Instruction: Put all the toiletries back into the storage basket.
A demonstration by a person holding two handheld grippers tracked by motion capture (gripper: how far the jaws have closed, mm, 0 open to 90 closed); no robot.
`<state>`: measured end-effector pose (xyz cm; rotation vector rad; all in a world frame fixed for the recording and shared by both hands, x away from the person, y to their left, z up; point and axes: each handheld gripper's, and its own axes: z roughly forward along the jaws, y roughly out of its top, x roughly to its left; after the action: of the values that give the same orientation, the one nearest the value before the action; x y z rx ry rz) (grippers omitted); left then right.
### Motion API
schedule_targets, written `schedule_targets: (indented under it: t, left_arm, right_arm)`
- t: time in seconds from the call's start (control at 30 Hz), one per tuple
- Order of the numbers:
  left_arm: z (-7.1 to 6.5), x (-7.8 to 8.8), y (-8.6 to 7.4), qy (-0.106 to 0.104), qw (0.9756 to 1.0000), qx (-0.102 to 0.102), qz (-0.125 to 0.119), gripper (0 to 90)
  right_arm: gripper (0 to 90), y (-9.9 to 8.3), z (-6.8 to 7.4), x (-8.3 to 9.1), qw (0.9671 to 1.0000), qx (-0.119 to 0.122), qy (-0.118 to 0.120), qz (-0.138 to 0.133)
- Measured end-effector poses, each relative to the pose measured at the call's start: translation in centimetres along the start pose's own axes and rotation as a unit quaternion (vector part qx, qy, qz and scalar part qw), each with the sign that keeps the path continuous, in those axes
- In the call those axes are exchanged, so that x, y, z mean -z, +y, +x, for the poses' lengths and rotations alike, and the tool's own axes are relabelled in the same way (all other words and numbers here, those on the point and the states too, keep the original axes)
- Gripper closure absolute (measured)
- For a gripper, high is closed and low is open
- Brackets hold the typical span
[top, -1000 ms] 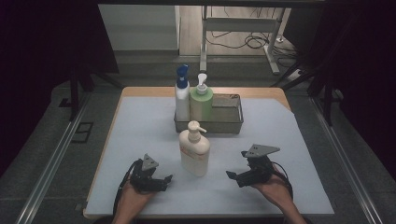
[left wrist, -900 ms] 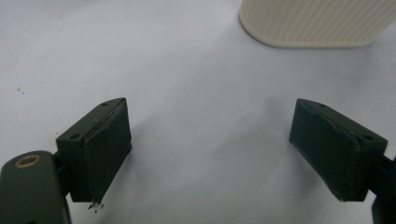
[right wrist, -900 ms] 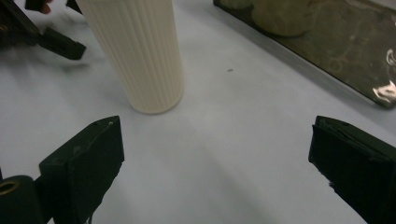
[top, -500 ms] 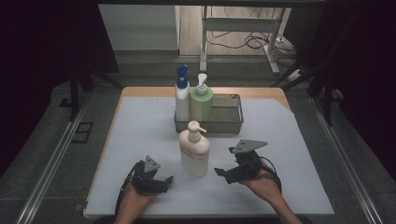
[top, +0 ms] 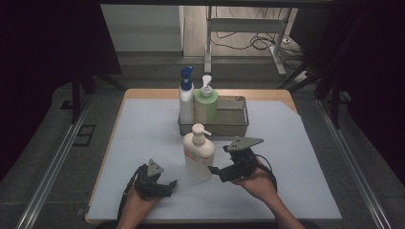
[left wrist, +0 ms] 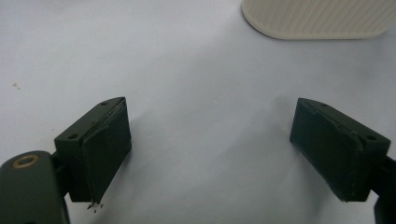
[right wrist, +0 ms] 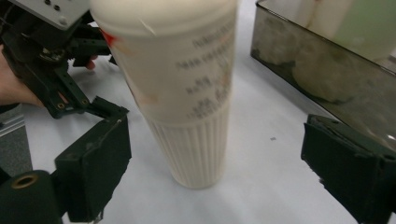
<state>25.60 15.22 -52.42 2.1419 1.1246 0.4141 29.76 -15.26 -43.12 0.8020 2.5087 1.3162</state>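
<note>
A cream pump bottle (top: 198, 152) stands upright on the white table cover (top: 296, 157), just in front of a metal tray (top: 237, 125) that holds a blue-capped bottle (top: 186, 95) and a green bottle (top: 206, 102) at its left end. The right gripper (top: 216, 171) sits just beside the cream bottle on its right; its jaws stand wide, have just been closing a little, and in the right gripper view the bottle's ribbed base rises between them without either pad touching it. The left gripper (top: 168, 185) rests low on the cover near the bottle's left, its jaws wide apart and holding nothing.
</note>
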Motion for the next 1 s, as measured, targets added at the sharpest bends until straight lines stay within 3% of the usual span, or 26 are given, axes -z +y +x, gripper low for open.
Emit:
schedule_targets:
  t: [0.5,1.0]
  left_arm:
    - [0.1,0.1,0.0,-0.001,1.0000,-0.001,0.003,12.3]
    - [0.1,0.0,0.0,-0.001,1.0000,-0.001,0.002,12.3]
  right_arm:
    - [14.7,2.1,1.1,-2.1,0.9999,0.013,-0.005,0.003]
    - [27.5,3.2,2.0,-3.7,0.9996,0.024,-0.011,0.001]
